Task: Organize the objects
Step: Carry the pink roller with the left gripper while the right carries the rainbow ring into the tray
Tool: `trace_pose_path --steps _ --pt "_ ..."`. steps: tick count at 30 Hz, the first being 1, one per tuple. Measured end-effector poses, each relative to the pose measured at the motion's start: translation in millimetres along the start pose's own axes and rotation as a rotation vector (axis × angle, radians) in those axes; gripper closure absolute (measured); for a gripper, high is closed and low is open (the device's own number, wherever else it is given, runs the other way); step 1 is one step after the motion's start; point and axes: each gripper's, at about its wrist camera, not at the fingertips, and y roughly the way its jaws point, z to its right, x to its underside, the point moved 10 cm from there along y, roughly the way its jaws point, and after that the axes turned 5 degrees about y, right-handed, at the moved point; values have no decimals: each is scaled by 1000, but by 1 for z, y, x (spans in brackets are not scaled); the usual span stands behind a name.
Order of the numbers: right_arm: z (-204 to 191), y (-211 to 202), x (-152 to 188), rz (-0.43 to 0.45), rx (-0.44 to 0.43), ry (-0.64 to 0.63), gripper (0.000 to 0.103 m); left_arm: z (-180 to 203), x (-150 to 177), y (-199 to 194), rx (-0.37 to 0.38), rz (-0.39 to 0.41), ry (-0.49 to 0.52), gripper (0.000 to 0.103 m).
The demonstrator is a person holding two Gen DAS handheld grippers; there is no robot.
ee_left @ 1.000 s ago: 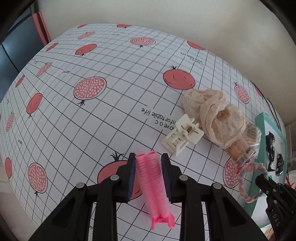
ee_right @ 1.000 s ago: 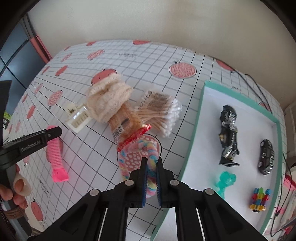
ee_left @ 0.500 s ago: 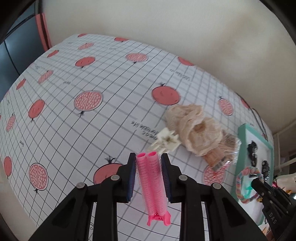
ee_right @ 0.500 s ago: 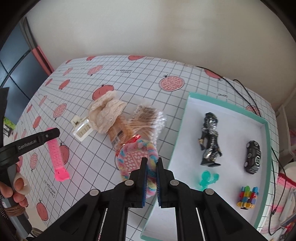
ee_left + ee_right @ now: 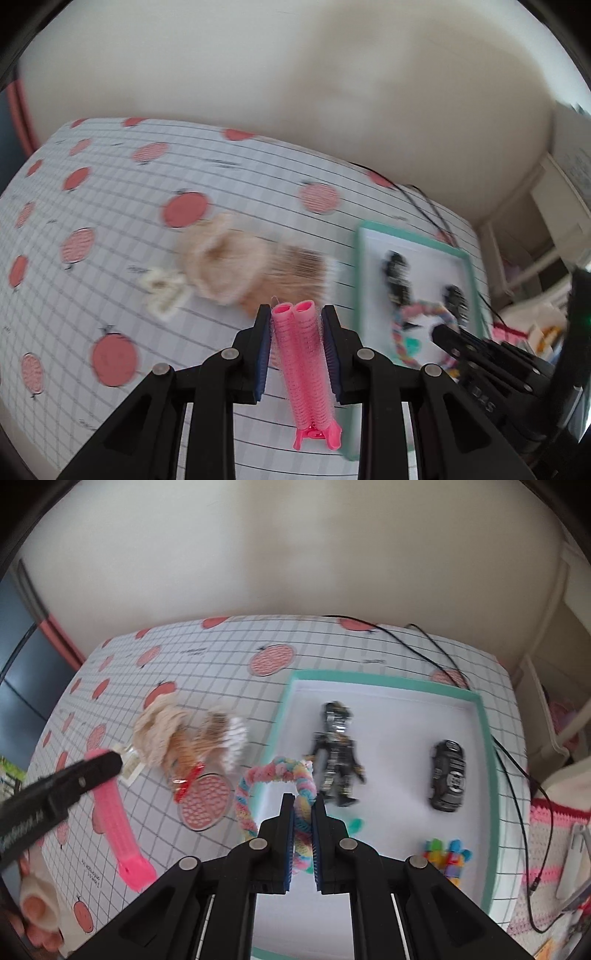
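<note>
Above the tablecloth (image 5: 229, 664), at 6 o'clock in each wrist view: left gripper (image 5: 296, 334) clamped on pink hair roller (image 5: 301, 354), right gripper (image 5: 303, 821) clamped on rainbow scrunchie (image 5: 280, 771). Both carried clear of the surface, apparently bound for the teal tray (image 5: 484, 738) at 3 o'clock, already holding toy figure (image 5: 338, 753) and toy car (image 5: 448, 775).

Each view is a fisheye riding on a handheld gripper, looking forward along its two black fingers and down at a slant. The left wrist view is blurred, with the table (image 5: 110, 229) across the left and middle of its frame and the teal tray (image 5: 413, 236) at the right. The right wrist view hangs nearer the teal tray (image 5: 480, 709), which fills its centre and right. Both share the tray, the beige scrunchie (image 5: 221, 266) (image 5: 159, 727) and the wall.
</note>
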Motion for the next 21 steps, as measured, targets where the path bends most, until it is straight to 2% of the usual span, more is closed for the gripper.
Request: trace_pose_path --steps 4,11,16,21 --pt "27 -3 0 5 13 56 94 39 6 10 39 -22 49 75" --pt "66 -6 1 13 33 122 94 81 20 28 89 -67 88 75" --pt "81 2 7 -7 47 145 94 97 37 45 95 -118 105 75" --pt "85 11 13 -27 50 148 94 103 49 62 80 -159 73 75"
